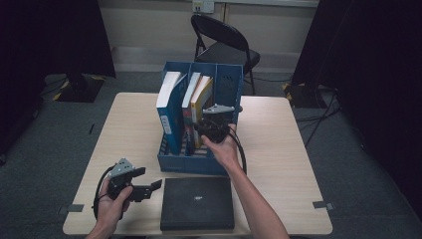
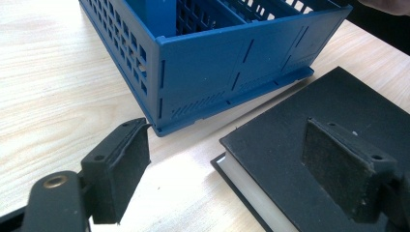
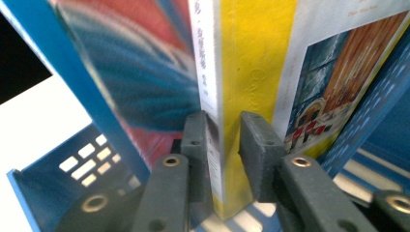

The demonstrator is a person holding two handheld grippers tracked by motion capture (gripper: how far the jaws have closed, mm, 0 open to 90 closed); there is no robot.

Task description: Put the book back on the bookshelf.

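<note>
A blue file rack (image 1: 199,164) stands mid-table with several upright books in it. My right gripper (image 1: 211,124) reaches into the rack from the front. Its jaws straddle the spine of a yellow book (image 3: 251,63), one pad on each side of my right gripper (image 3: 225,145), loosely and without a clear squeeze. A book with a red and blue cover (image 3: 145,72) leans just left of it. My left gripper (image 1: 149,178) hovers open at the near left, with nothing between its jaws. It points at the corner of a flat black book (image 2: 300,101) lying in front of the rack (image 2: 208,63).
A tall blue-spined book (image 1: 169,107) stands in the rack's left slot. The black book (image 1: 197,202) lies near the table's front edge. A black folding chair (image 1: 224,45) stands beyond the far edge. Bare tabletop (image 1: 288,149) lies to the rack's right and left.
</note>
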